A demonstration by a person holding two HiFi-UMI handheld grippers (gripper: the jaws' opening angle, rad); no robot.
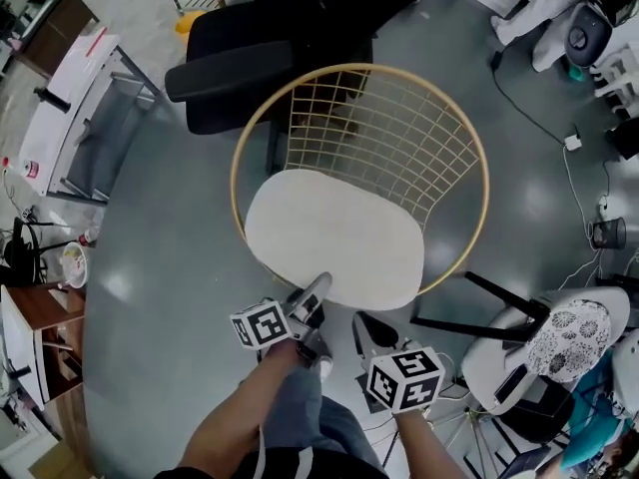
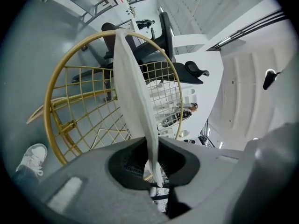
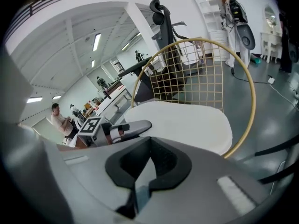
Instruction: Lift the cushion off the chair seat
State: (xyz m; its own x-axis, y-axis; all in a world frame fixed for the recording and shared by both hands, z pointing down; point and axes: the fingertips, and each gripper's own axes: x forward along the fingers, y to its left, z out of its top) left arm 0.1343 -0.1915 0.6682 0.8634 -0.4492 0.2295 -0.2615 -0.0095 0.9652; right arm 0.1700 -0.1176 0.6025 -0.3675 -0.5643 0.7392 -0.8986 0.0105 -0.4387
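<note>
Cushion (image 1: 334,238), white, flat and rounded like a soft oval pad, lies across the seat of a chair (image 1: 479,158) built from thin gold-coloured wire. The chair has a large circular hoop as its rim and a square wire grid for its back. It stands on a smooth, glossy grey floor (image 1: 160,267).

The left hand-held gripper (image 1: 315,302) is clenched on the cushion's near edge. In the left gripper view the pad runs away from the jaws edge-on, thin and slightly slack, with a fine cloth texture. The grey moulded jaws press on it from both sides. Whether the far part of the cushion is clear of the seat cannot be told.

The right hand-held gripper (image 1: 371,327) hangs just beside the left one, short of the cushion. Its jaws are drawn together on nothing.

A black padded office chair (image 1: 260,58) stands behind the wire chair.
</note>
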